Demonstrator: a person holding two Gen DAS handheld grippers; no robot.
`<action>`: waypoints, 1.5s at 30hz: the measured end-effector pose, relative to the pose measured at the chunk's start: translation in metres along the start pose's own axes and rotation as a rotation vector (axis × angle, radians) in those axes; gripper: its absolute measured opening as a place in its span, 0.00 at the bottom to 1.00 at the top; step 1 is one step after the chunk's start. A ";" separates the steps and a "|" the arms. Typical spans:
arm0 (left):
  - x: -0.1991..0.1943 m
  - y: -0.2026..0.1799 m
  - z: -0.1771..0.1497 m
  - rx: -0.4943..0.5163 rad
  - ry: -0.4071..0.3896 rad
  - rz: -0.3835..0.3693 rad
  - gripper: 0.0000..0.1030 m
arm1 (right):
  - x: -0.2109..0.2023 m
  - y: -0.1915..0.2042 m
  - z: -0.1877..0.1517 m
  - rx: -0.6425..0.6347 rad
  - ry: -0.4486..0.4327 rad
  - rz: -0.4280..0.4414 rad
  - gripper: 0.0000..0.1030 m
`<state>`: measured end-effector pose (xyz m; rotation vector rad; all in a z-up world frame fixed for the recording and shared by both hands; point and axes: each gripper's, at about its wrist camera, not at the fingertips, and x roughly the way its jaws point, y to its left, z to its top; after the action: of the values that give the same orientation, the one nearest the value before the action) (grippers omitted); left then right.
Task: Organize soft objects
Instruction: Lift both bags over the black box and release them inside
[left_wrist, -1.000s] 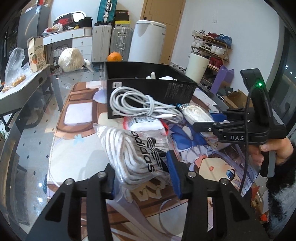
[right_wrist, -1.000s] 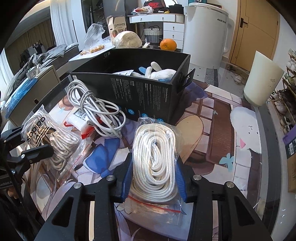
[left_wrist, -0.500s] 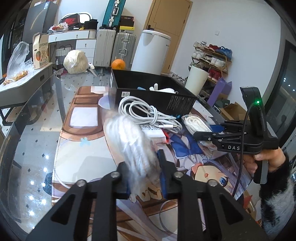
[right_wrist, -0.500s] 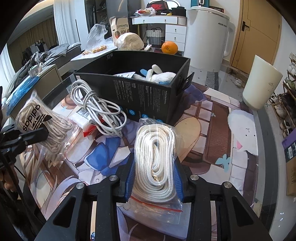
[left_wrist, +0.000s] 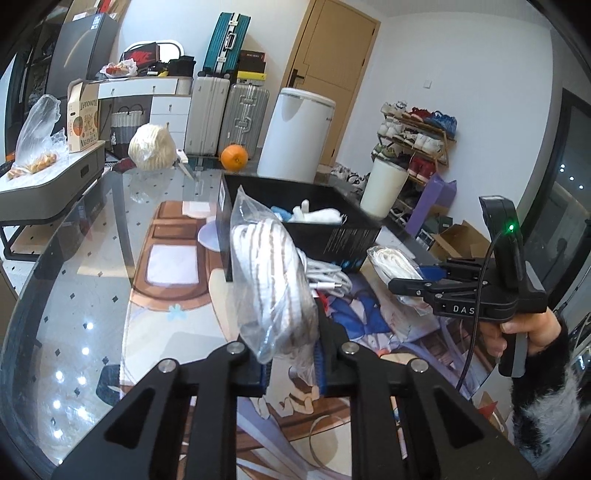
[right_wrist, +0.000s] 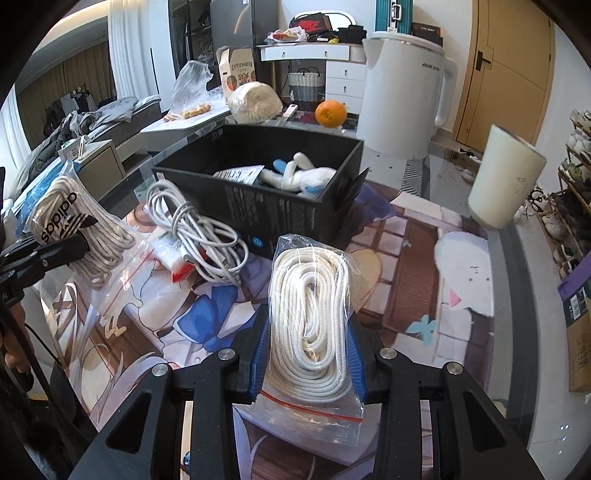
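My left gripper (left_wrist: 291, 363) is shut on a clear bag of striped adidas laces (left_wrist: 269, 280) and holds it up off the mat; the bag also shows in the right wrist view (right_wrist: 74, 236). My right gripper (right_wrist: 310, 362) is shut on a clear bag of white rope (right_wrist: 310, 317), held above the mat; that bag shows in the left wrist view (left_wrist: 395, 264) too. A black box (right_wrist: 280, 206) stands ahead with a white and blue plush toy (right_wrist: 303, 177) and a card inside. A coiled white cable (right_wrist: 195, 232) lies on the mat in front of the box.
A printed mat (right_wrist: 406, 291) covers the glass table (left_wrist: 92, 295). An orange (right_wrist: 330, 112), a bagged ball of yarn (right_wrist: 255, 101) and a white appliance (right_wrist: 402, 92) are behind the box. A white and red packet (right_wrist: 173, 254) lies under the cable.
My left gripper has closed on the striped laces bag, lifted it off the mat and turned it edge-on. My right gripper has raised the white rope bag slightly.
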<state>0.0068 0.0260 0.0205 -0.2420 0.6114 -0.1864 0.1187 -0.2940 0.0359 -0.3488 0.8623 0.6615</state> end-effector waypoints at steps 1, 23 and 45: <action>-0.002 0.000 0.002 0.001 -0.009 0.001 0.15 | -0.003 -0.001 0.001 0.001 -0.006 -0.004 0.35; 0.007 -0.019 0.077 0.016 -0.141 -0.088 0.15 | -0.039 0.006 0.040 -0.041 -0.143 -0.022 0.35; 0.096 0.002 0.102 -0.087 -0.053 -0.112 0.15 | 0.005 -0.004 0.101 -0.104 -0.114 -0.041 0.35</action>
<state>0.1438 0.0222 0.0486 -0.3641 0.5540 -0.2608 0.1832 -0.2412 0.0938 -0.4174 0.7121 0.6832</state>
